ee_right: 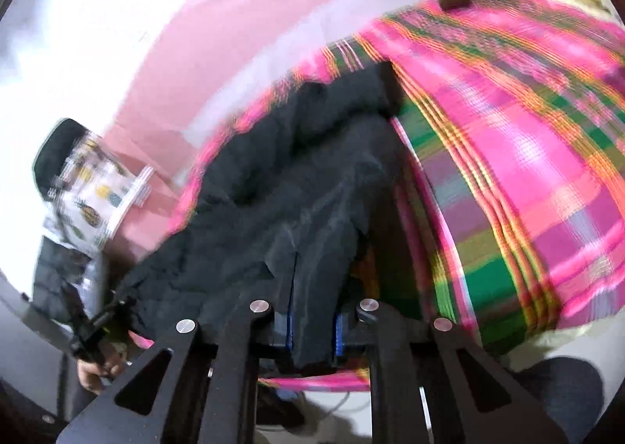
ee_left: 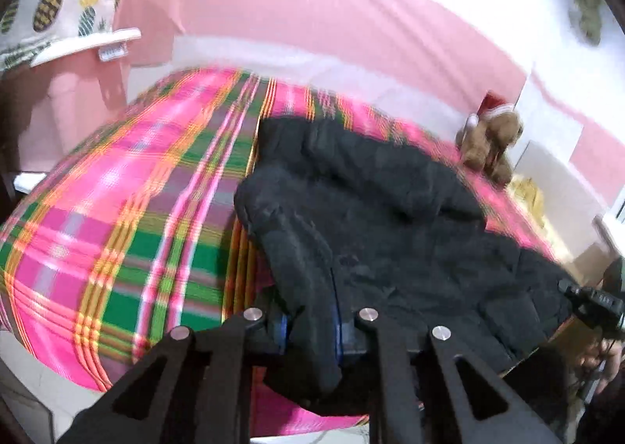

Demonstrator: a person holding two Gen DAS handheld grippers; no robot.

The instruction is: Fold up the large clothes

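Left gripper [ee_left: 310, 321]: you have it clamped on the coat [ee_left: 375, 217] hem.
Right gripper [ee_right: 312, 321]: clamped on the other hem corner.
Coat: lies across the plaid bed [ee_left: 129, 186].
Your move: lift both corners evenly, carry toward the collar, clear of the teddy [ee_left: 492, 141].

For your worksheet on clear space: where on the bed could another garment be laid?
The plaid bedcover lies bare left of the black jacket. Crowded: the far corner with the teddy bear.

The left tool [ee_left: 310, 328] pinches the black jacket's [ee_left: 375, 217] edge over a pink plaid bedspread [ee_left: 129, 202].
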